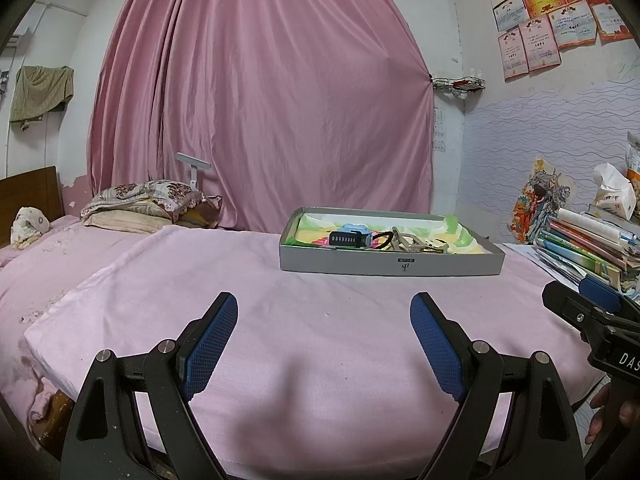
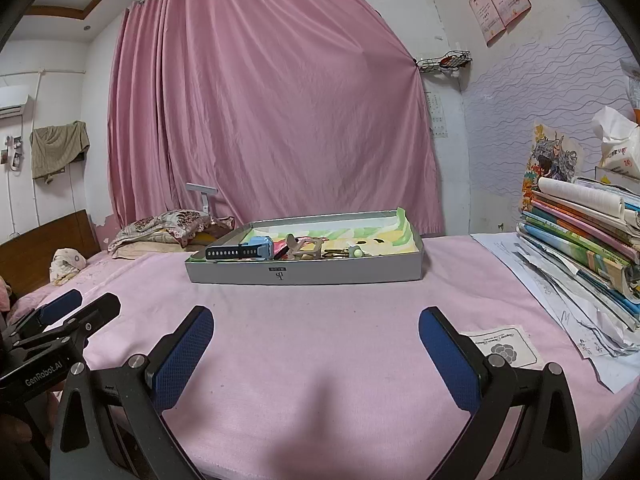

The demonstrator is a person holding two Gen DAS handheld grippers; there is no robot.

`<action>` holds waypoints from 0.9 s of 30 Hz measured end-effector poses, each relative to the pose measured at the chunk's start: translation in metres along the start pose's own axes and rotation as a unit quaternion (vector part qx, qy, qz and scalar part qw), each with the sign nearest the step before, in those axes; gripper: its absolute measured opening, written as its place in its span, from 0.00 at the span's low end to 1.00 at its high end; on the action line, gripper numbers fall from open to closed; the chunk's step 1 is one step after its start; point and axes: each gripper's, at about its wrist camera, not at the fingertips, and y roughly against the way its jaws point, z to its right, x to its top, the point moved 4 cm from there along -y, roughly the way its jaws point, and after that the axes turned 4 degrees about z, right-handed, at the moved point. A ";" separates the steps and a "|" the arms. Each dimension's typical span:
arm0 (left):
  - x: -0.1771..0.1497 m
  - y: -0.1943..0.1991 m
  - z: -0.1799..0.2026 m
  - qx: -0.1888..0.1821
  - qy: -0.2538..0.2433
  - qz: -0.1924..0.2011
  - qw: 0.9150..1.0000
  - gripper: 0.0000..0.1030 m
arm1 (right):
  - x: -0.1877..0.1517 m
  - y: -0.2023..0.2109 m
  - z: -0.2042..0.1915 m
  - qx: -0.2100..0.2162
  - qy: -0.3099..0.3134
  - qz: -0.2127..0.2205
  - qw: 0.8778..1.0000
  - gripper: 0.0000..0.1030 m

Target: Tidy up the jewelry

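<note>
A shallow grey box [image 1: 392, 266] [image 2: 304, 274] lined with green and yellow paper stands on the pink cloth ahead of both grippers. In it lie a blue watch with a black strap [image 1: 350, 237] [image 2: 244, 250], a beige hair clip [image 2: 306, 249], a black hair tie [image 1: 382, 239] and small brass pieces [image 2: 334, 254]. My left gripper [image 1: 324, 312] is open and empty, well short of the box. My right gripper [image 2: 316, 322] is open and empty, also short of the box. Each gripper shows at the edge of the other's view.
A tall stack of books and papers [image 2: 580, 240] stands at the right, with loose sheets [image 2: 560, 304] and a small card [image 2: 502, 346] beside it. Pillows [image 1: 148, 208] lie at the back left. A pink curtain [image 1: 260, 100] hangs behind.
</note>
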 end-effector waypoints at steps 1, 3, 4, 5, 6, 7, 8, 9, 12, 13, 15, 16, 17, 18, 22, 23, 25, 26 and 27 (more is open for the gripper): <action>0.000 0.000 0.000 0.000 -0.001 0.000 1.000 0.82 | 0.000 0.000 0.000 0.000 0.000 0.000 1.000 1.00; 0.000 0.000 0.000 0.000 0.000 0.000 1.000 0.82 | 0.000 0.000 0.000 0.000 0.000 0.000 1.000 1.00; 0.000 0.000 0.000 -0.001 0.000 0.000 1.000 0.82 | 0.000 0.000 0.000 0.000 0.000 0.000 1.000 1.00; 0.000 0.000 0.000 -0.001 0.000 -0.001 1.000 0.82 | 0.000 0.000 0.000 0.000 0.000 0.000 1.000 1.00; -0.001 0.000 0.000 -0.001 0.000 -0.001 1.000 0.82 | 0.000 0.000 0.000 0.000 0.000 0.000 1.000 1.00; -0.001 0.000 0.000 -0.001 0.000 -0.001 1.000 0.82 | 0.000 0.000 0.000 0.000 0.000 0.000 1.000 1.00; -0.001 0.000 0.000 -0.001 0.000 0.000 1.000 0.82 | 0.000 0.000 0.000 0.000 0.000 0.000 1.000 1.00; -0.001 0.000 0.000 -0.001 0.000 0.000 1.000 0.82 | 0.001 0.000 0.000 0.000 0.000 0.000 1.000 1.00; -0.001 0.000 0.000 -0.001 -0.001 -0.001 1.000 0.82 | 0.000 0.000 0.000 0.000 0.000 0.000 1.000 1.00; -0.001 0.000 0.000 -0.001 -0.001 -0.001 1.000 0.82 | 0.000 0.000 0.000 0.000 0.000 0.000 1.000 1.00; -0.001 0.000 0.000 -0.001 -0.001 -0.001 1.000 0.82 | 0.000 0.000 0.000 0.000 0.000 0.000 1.000 1.00; -0.001 0.000 0.000 -0.001 -0.001 0.000 1.000 0.82 | 0.000 0.000 0.000 0.000 0.000 0.000 1.000 1.00; -0.001 0.000 0.000 -0.001 -0.001 0.000 1.000 0.82 | 0.000 0.000 0.000 0.000 0.000 0.000 1.000 1.00; -0.001 0.000 0.000 -0.001 -0.001 0.000 1.000 0.82 | 0.000 0.000 0.000 0.000 0.000 0.000 1.000 1.00; -0.001 0.000 0.001 -0.003 -0.001 0.001 1.000 0.82 | 0.000 0.000 0.000 0.000 0.000 0.000 1.000 1.00; 0.000 0.000 0.001 -0.003 -0.001 0.002 1.000 0.82 | 0.000 0.000 0.000 0.000 0.000 0.000 1.000 1.00; 0.000 0.001 0.002 -0.004 -0.002 0.003 1.000 0.82 | 0.001 0.000 0.000 0.000 0.000 0.000 1.000 1.00; 0.000 0.001 0.002 -0.004 -0.002 0.003 1.000 0.82 | 0.000 0.000 0.000 0.000 0.000 0.000 1.000 1.00; 0.000 0.001 0.002 -0.004 -0.002 0.003 1.000 0.82 | 0.000 0.000 0.000 0.000 0.000 0.000 1.000 1.00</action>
